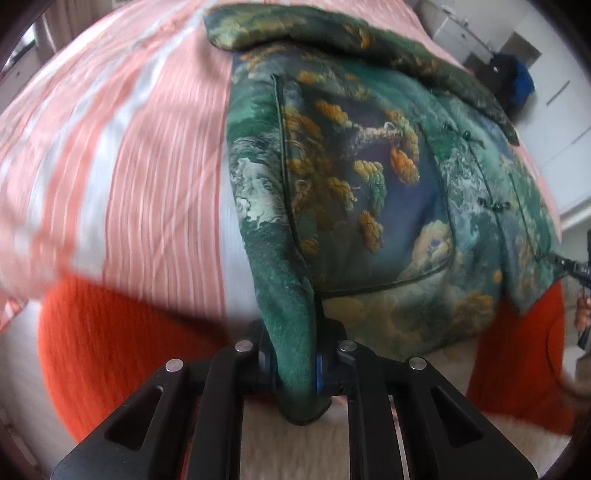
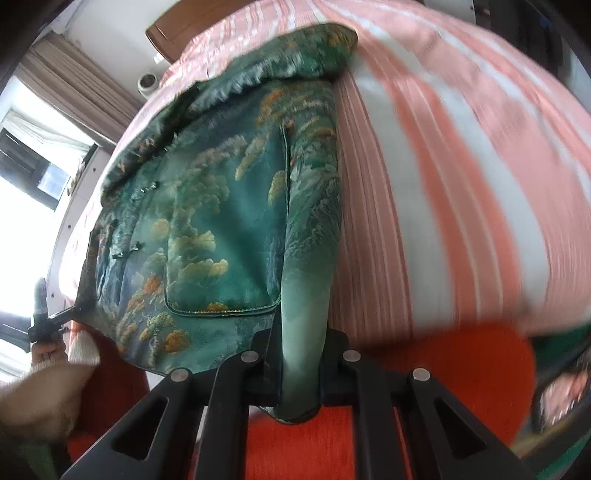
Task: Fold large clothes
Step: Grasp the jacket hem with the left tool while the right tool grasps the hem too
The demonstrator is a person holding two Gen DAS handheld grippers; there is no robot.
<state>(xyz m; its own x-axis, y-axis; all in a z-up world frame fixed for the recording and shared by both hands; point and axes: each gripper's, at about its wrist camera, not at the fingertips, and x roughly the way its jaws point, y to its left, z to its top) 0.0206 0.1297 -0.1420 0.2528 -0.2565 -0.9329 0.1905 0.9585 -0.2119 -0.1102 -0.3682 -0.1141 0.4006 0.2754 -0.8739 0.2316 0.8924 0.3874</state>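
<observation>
A green jacket point(image 1: 351, 177) with a yellow and blue landscape print lies on a pink and white striped bed point(image 1: 140, 147), front up, with dark frog buttons point(image 1: 493, 205) and a patch pocket. My left gripper point(image 1: 295, 365) is shut on the jacket's lower left corner at the bed's near edge. My right gripper point(image 2: 301, 369) is shut on the lower right corner of the jacket point(image 2: 221, 206). Each gripper shows small at the edge of the other's view: the right gripper point(image 1: 576, 271), the left gripper point(image 2: 48, 317).
An orange knit cloth point(image 1: 110, 339) hangs over the bed's near edge under the jacket; it also shows in the right wrist view point(image 2: 424, 369). White cabinets point(image 1: 565, 92) stand beyond the bed. A window with curtains point(image 2: 55, 122) and a wooden headboard point(image 2: 177, 26) are on the other side.
</observation>
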